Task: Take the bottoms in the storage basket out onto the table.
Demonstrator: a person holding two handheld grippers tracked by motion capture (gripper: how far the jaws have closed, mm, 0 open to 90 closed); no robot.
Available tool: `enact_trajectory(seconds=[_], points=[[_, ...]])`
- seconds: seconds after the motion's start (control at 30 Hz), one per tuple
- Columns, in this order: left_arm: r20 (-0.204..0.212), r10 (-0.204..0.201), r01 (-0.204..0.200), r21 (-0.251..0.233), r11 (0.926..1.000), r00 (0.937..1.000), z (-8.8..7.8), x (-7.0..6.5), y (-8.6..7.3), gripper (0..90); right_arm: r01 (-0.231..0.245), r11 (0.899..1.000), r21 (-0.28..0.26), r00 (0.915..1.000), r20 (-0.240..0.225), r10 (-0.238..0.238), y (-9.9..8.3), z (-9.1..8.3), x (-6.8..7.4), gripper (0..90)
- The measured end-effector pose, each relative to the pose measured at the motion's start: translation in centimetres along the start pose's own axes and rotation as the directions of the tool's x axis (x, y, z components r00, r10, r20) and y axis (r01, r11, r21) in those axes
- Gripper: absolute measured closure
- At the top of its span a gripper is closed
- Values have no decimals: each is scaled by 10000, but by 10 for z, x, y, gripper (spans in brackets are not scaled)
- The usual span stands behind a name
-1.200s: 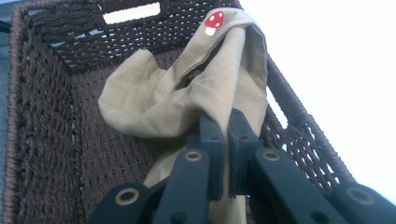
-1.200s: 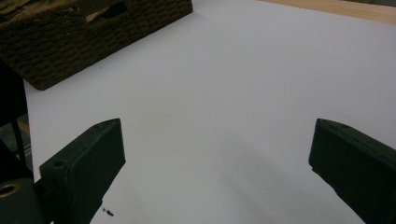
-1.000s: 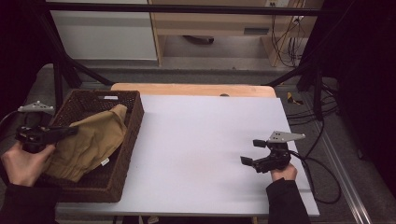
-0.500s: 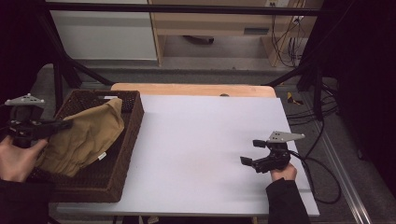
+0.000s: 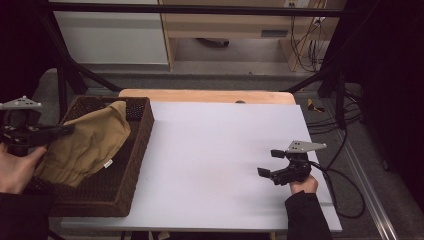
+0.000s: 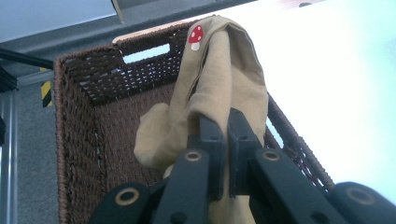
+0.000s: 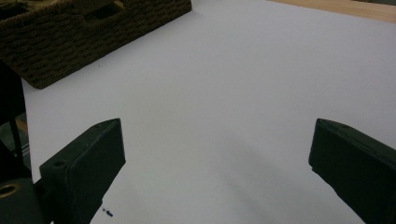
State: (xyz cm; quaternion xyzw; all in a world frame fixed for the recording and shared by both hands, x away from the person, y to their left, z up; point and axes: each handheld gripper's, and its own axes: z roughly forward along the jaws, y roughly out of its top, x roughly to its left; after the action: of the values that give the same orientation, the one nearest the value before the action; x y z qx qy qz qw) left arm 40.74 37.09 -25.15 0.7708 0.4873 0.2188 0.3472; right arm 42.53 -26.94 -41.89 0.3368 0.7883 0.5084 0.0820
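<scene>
since a second ago the left claw [image 5: 62, 131] has lifted and drawn back toward the left edge of the high view, and the tan cloth [image 5: 87, 145] has come up with it, so that more of the cloth now stands above the basket [image 5: 131, 172] than before. the right claw [image 5: 272, 163] has kept its place on the right side of the table [image 5: 215, 150].

left claw: its two black jaws are pressed together on a fold of the tan cloth; in the left gripper view the cloth [image 6: 219, 88] bunches up from between the jaw tips and rises into a rounded peak, with a small red mushroom patch [image 6: 195, 36] with white dots near the top. the rest of the cloth hangs down into the dark brown woven basket [image 6: 88, 121], whose far wall has a handle slot. in the high view the cloth drapes from the claw across the inside of the basket toward its far right corner, and a small white tag [image 5: 107, 163] shows at its lower edge. the basket sits on the left end of the white table.

right claw: jaws spread wide with nothing between them; in the right gripper view the right claw [image 7: 217, 161] hovers just over bare white table, and the basket [image 7: 88, 32] lies well apart at the upper left. the person's hand [image 5: 301, 184] grips it near the table's right front corner, cable trailing off to the right.
</scene>
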Motion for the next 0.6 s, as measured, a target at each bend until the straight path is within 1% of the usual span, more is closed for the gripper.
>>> enact_trajectory(seconds=[0.3, 0.5, 0.6], points=[[16, 133, -133, -89, 9999, 9999, -6, -4, 6, 869, 4, 10000, 6, 10000, -4, -4, 0, 0, 0, 43], [124, 154, -150, -269, 9995, 9998, -11, -6, 10, 869, 10, 10000, -2, 10000, -14, -10, 0, 0, 0, 43], [137, 242, -238, -294, 9993, 9996, -12, -8, 11, 869, 11, 10000, -9, 10000, -7, -11, 0, 0, 0, 43]])
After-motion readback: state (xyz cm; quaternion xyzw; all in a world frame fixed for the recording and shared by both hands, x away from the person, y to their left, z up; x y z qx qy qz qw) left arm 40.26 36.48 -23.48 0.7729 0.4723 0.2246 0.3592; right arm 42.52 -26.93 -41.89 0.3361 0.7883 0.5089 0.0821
